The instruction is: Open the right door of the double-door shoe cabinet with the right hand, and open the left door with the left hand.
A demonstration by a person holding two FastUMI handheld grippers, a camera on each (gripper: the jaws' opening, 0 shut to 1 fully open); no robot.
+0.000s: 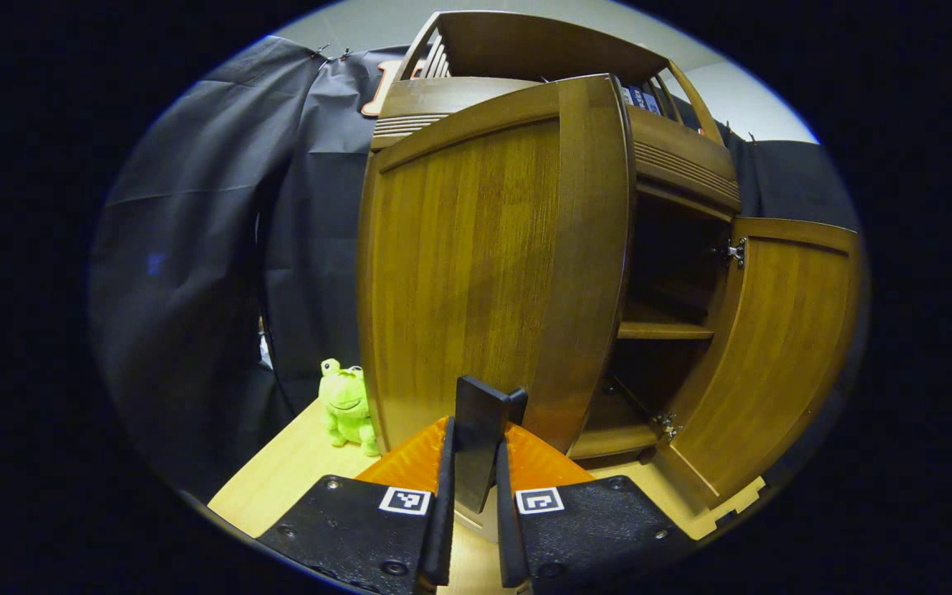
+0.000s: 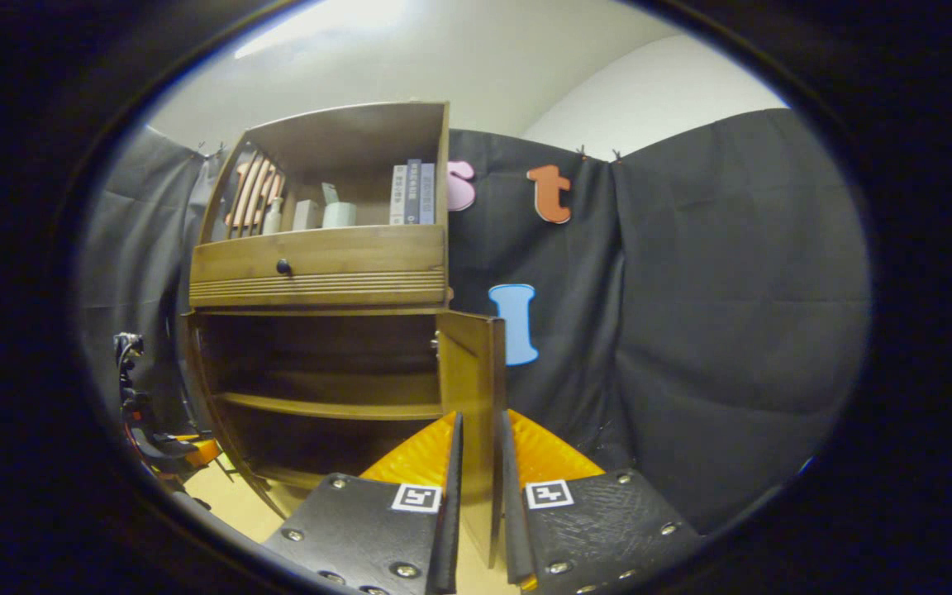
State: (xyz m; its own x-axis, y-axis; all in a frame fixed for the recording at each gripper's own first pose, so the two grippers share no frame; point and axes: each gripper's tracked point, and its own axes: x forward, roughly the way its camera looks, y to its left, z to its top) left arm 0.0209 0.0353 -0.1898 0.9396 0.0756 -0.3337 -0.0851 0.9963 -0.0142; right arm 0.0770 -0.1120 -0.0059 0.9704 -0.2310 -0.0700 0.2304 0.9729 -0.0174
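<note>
At frame bottom, left gripper view: my left tool (image 1: 476, 496) grips the left door's (image 1: 484, 264) dark handle (image 1: 476, 438).
Right gripper view: my right tool (image 2: 480, 496) clamps the right door's (image 2: 476, 397) edge.
Lower left, left gripper view: green frog toy (image 1: 345, 405) on the worktop (image 1: 278, 479).

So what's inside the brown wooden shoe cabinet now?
Inside the brown wooden shoe cabinet, one bare wooden shelf shows; no shoes visible. The dark back and bottom corners are too shadowed to judge.

The cabinet mouth (image 2: 319, 364) is left open between the swung-out left door (image 1: 484, 264) and right door (image 1: 773, 355), its inside split by a shelf (image 2: 327, 407), while the desk (image 1: 278, 471) corner left of it is taken by a green plush frog (image 1: 346, 405).
</note>
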